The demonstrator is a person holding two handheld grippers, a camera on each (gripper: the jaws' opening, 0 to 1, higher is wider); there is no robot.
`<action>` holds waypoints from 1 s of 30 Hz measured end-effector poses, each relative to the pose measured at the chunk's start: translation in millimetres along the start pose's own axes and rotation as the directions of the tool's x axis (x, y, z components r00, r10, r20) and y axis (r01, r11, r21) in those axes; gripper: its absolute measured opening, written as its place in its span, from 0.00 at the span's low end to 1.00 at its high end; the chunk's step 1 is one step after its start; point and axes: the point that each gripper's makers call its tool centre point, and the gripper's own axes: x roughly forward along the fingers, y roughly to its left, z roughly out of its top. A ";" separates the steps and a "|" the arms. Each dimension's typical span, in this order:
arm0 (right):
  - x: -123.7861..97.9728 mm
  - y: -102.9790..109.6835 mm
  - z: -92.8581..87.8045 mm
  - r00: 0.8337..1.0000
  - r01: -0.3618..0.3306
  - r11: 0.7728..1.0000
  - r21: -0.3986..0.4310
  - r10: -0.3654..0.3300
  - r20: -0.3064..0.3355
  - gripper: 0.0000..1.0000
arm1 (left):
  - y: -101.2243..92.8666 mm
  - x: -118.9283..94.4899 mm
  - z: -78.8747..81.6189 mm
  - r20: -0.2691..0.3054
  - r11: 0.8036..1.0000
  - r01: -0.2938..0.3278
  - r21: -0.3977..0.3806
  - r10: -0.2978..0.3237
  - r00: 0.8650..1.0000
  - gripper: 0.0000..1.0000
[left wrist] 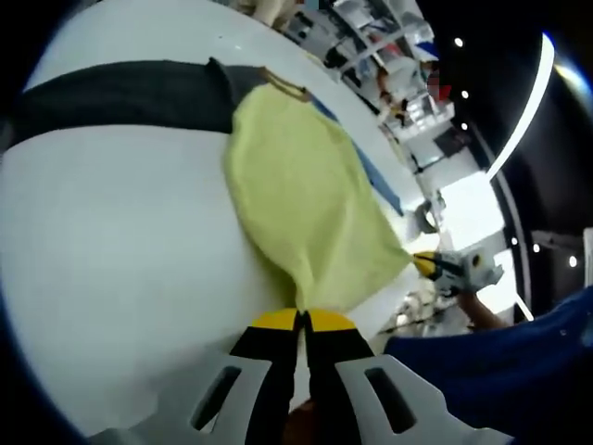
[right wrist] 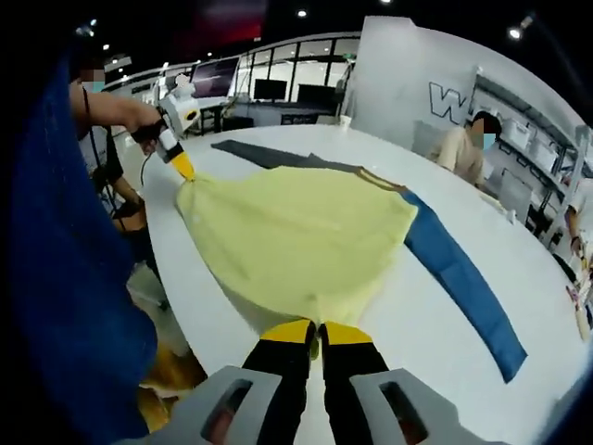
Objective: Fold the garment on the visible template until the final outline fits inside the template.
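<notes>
A pale yellow garment (left wrist: 301, 199) lies spread on the white table (left wrist: 102, 269), its brown-trimmed far end resting where a dark grey template strip (left wrist: 120, 97) meets a blue one (left wrist: 375, 176). My left gripper (left wrist: 301, 320) is shut on one near corner of the cloth. In the right gripper view the same garment (right wrist: 296, 236) fans out from my right gripper (right wrist: 320, 329), shut on its other near corner. The left gripper (right wrist: 182, 167), held by a hand, pinches the corner at the left there. The right gripper (left wrist: 428, 264) shows at the cloth's right tip in the left gripper view.
The blue strip (right wrist: 463, 269) runs toward the right table edge, the grey strip (right wrist: 269, 153) toward the back. A person (right wrist: 463, 139) sits beyond the table. A blue sleeve (right wrist: 65, 278) covers the left side. Desks and monitors (right wrist: 278, 91) stand behind.
</notes>
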 end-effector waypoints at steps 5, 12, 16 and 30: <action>0.0 2.5 -1.8 1.000 0.010 1.000 0.029 -0.010 -0.005 0.08 | -1.4 -0.4 -2.6 0.006 1.000 -0.003 -0.004 0.003 1.000 0.00; -0.3 6.9 -12.2 1.000 0.022 0.998 0.065 -0.022 -0.014 0.23 | 5.5 -6.5 -4.3 0.026 1.000 -0.009 -0.016 0.010 1.000 0.00; -1.7 10.1 -16.3 0.999 0.035 0.995 0.094 -0.033 -0.017 0.29 | 1.0 -9.4 -6.3 0.037 1.000 -0.006 -0.021 0.007 0.999 0.00; -0.7 11.9 -42.6 0.989 0.144 0.958 0.246 -0.137 -0.047 0.30 | 6.1 -24.6 -23.6 0.062 0.999 -0.031 -0.043 0.034 0.997 0.00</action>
